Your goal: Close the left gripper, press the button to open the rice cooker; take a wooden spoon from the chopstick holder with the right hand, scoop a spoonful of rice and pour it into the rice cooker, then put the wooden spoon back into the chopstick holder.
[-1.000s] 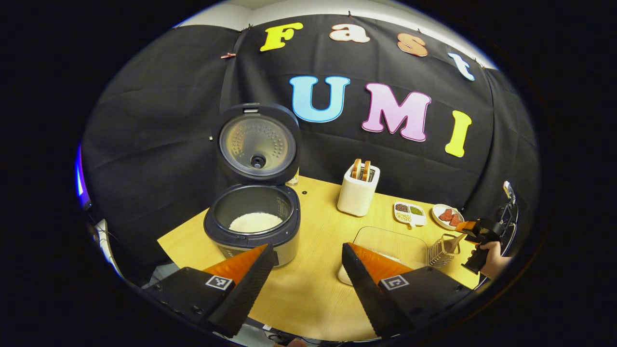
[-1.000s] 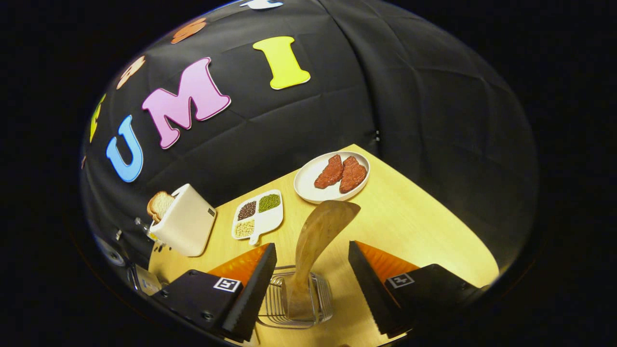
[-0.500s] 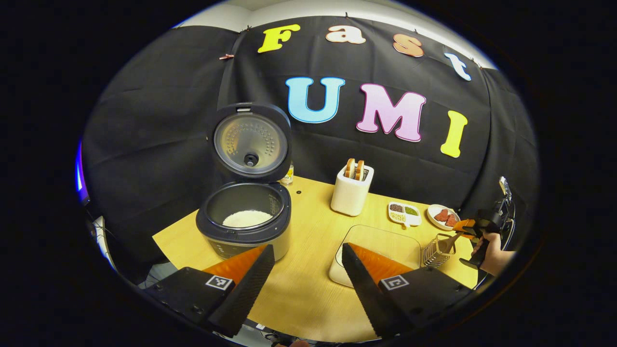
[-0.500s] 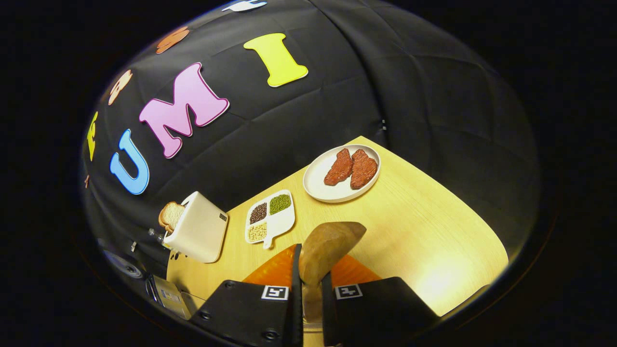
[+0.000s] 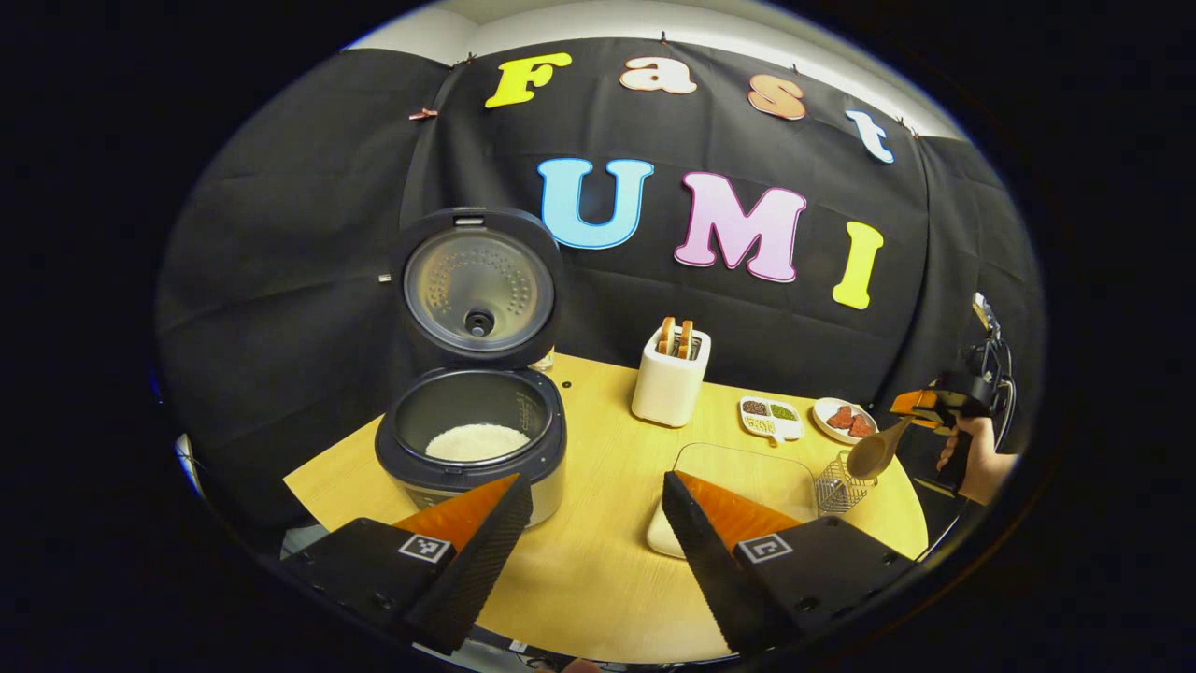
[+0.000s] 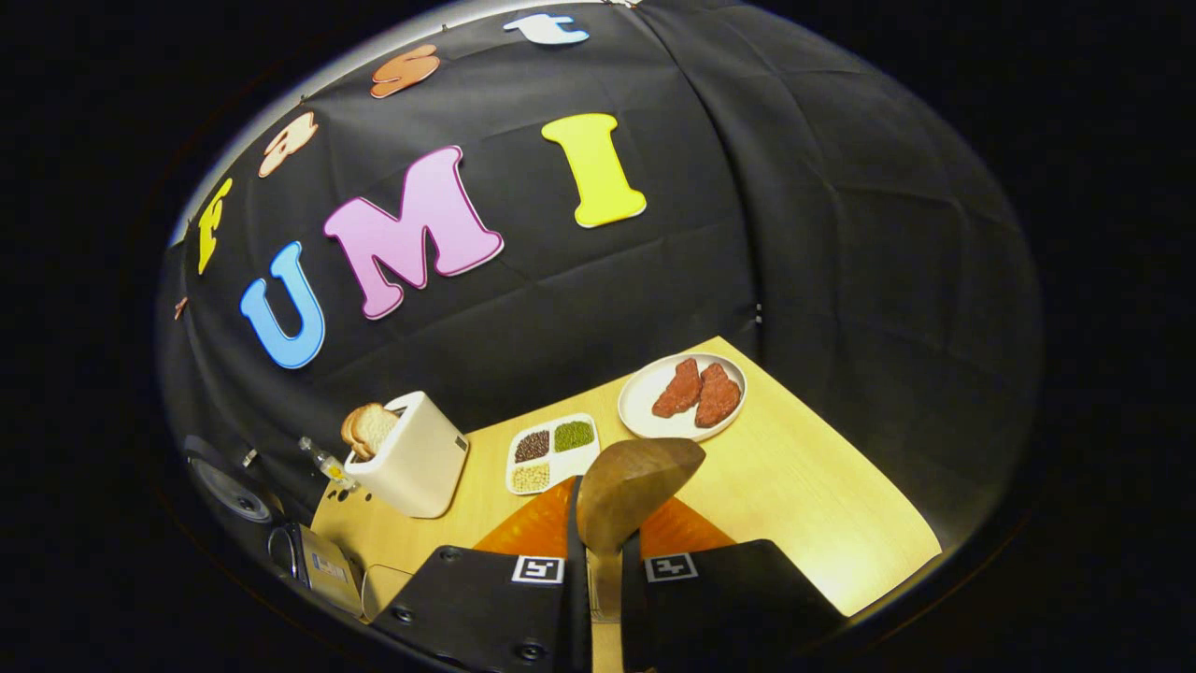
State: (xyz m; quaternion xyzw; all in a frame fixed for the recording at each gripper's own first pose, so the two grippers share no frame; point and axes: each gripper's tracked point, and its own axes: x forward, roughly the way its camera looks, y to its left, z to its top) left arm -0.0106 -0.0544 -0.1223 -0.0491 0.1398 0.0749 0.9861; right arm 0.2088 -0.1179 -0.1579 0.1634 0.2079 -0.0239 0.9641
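The rice cooker stands open with its lid upright and white rice in the pot. My left gripper hovers open in front of it, holding nothing. At the table's right, my right gripper, held by a hand, is shut on the wooden spoon, which hangs just above the wire chopstick holder. In the right gripper view the spoon's bowl rises between the shut fingers of my right gripper. A clear container with rice sits beside the holder.
A white toaster with bread, a divided dish of beans and a plate of meat line the back of the wooden table. The right gripper view shows the toaster, dish and plate.
My right gripper shut on the spoon's handle and lifted the spoon up out of the chopstick holder. My left gripper stayed open and drew back a little from the cooker.
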